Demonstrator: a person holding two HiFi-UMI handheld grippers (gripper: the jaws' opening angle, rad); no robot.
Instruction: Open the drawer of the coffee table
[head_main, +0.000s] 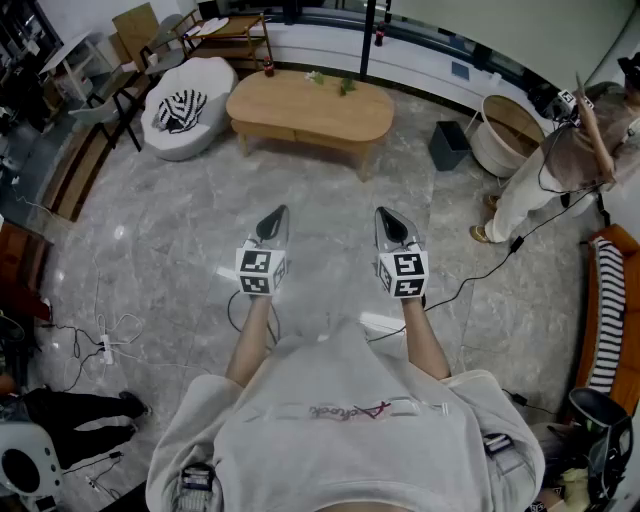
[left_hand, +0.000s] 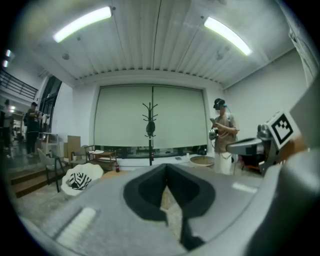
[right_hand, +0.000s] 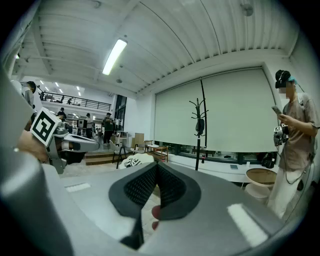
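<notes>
A light wooden coffee table (head_main: 310, 108) with an oval top stands across the grey marble floor, well ahead of me. Its drawer front is not distinguishable from here. My left gripper (head_main: 276, 215) and right gripper (head_main: 390, 217) are held side by side in the air, both pointing toward the table and far short of it. Both are shut with nothing between the jaws. In the left gripper view the left gripper (left_hand: 166, 169) shows black pads closed together; the right gripper (right_hand: 156, 167) looks the same in its own view.
A white seat with a striped cushion (head_main: 185, 108) sits left of the table. A dark bin (head_main: 449, 145) and a round wooden basket (head_main: 505, 132) stand to its right. A person (head_main: 560, 165) stands at the right. Cables (head_main: 110, 340) trail on the floor.
</notes>
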